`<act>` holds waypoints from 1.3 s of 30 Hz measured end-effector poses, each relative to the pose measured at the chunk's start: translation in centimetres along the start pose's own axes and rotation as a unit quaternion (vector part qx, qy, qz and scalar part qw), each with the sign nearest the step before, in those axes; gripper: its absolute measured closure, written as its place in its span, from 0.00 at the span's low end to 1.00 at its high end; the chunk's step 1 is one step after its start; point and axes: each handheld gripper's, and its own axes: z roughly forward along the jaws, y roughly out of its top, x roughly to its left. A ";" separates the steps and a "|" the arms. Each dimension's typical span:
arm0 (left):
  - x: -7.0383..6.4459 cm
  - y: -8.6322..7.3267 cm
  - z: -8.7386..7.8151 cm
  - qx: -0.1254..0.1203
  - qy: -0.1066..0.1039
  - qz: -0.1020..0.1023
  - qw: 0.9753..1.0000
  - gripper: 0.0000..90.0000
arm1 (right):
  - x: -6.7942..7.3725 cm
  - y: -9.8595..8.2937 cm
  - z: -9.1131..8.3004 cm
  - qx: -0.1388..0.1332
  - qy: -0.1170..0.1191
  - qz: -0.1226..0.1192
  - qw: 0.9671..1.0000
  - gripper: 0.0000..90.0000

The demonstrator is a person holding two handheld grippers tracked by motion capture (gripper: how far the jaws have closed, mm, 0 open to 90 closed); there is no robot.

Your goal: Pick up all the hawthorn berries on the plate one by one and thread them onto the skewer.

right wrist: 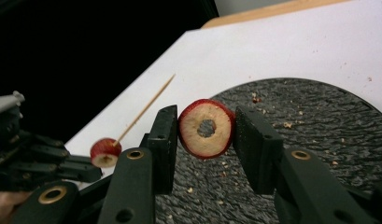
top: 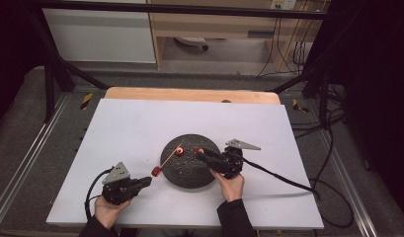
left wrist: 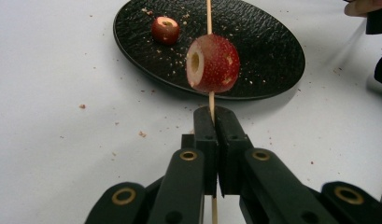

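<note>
My left gripper [top: 146, 181] [left wrist: 212, 113] is shut on the lower end of a thin wooden skewer [left wrist: 209, 16] [top: 171, 157] [right wrist: 146, 108], which points out over the black plate [top: 189, 173] [left wrist: 272, 56] [right wrist: 314, 121]. A cored red fruit [left wrist: 213, 63] [top: 156, 171] [right wrist: 104, 152] is threaded on the skewer just beyond the jaws. A second cored fruit [left wrist: 166, 29] [top: 180, 151] lies on the plate beside the skewer. My right gripper [top: 199, 152] [right wrist: 206, 127] is shut on a third cored fruit [right wrist: 200, 142] [top: 196, 150], its hole facing the camera, held above the plate.
The plate sits on a white board [top: 140, 123] over a wooden table [top: 189, 94]. Crumbs [left wrist: 142, 134] are scattered on the plate and board. Cables [top: 283, 178] trail right from the right gripper. Metal frame bars [top: 51, 84] flank the table.
</note>
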 end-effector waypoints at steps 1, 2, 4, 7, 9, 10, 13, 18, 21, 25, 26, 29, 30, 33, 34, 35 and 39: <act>0.0 0.1 0.0 -0.001 -0.001 -0.002 1.000 0.98 | 0.0 -0.1 0.0 -0.008 0.001 0.003 1.000 0.68; -0.1 0.1 0.1 -0.002 -0.002 -0.003 1.000 0.98 | 0.0 -0.2 -0.1 -0.014 0.001 0.005 1.000 0.68; -0.2 0.2 0.2 -0.005 -0.003 -0.004 1.000 0.98 | 0.0 -0.4 -0.1 -0.029 0.000 0.006 1.000 0.68; -0.5 0.3 0.3 -0.006 -0.003 -0.002 1.000 0.98 | 0.0 -0.7 -0.3 -0.045 0.000 0.015 0.999 0.68; -0.6 0.5 0.4 -0.009 -0.004 -0.001 1.000 0.98 | 0.0 -0.8 -0.3 -0.055 0.001 0.021 0.998 0.68; -0.7 0.6 0.5 -0.010 -0.004 -0.001 1.000 0.98 | 0.0 -0.8 -0.3 -0.058 0.000 0.019 0.998 0.68; -0.9 0.9 0.6 -0.016 -0.005 -0.001 1.000 0.98 | 0.0 -0.6 -0.5 -0.071 0.004 0.024 0.997 0.68; -1.3 1.4 0.9 -0.023 -0.006 0.000 1.000 0.98 | 0.2 -0.2 -0.7 -0.101 0.010 0.033 0.994 0.68; -1.6 1.7 1.1 -0.030 -0.006 0.000 1.000 0.98 | 0.2 0.1 -0.8 -0.113 0.013 0.036 0.993 0.68; -2.0 2.1 1.5 -0.038 -0.009 0.000 0.999 0.98 | 0.3 0.5 -1.1 -0.136 0.015 0.039 0.990 0.68; -2.1 2.2 1.6 -0.041 -0.011 0.000 0.999 0.98 | 0.3 0.6 -1.1 -0.141 0.017 0.043 0.989 0.68; -2.5 2.5 1.8 -0.046 -0.013 0.000 0.999 0.98 | 0.3 0.9 -1.2 -0.157 0.020 0.050 0.986 0.68; -2.6 2.5 1.9 -0.047 -0.014 0.001 0.999 0.98 | 0.3 1.0 -1.3 -0.162 0.019 0.050 0.985 0.68; -2.9 2.8 2.1 -0.052 -0.013 -0.001 0.999 0.98 | 0.3 1.4 -1.4 -0.178 0.019 0.053 0.982 0.68; -3.0 2.8 2.2 -0.053 -0.012 -0.003 0.999 0.98 | 0.3 1.5 -1.4 -0.181 0.019 0.056 0.982 0.68; -3.1 2.9 2.3 -0.055 -0.013 -0.002 0.998 0.98 | 0.2 1.6 -1.4 -0.186 0.019 0.057 0.981 0.68; -3.6 3.1 2.7 -0.061 -0.014 -0.003 0.998 0.98 | 0.0 2.0 -1.4 -0.197 0.018 0.063 0.978 0.68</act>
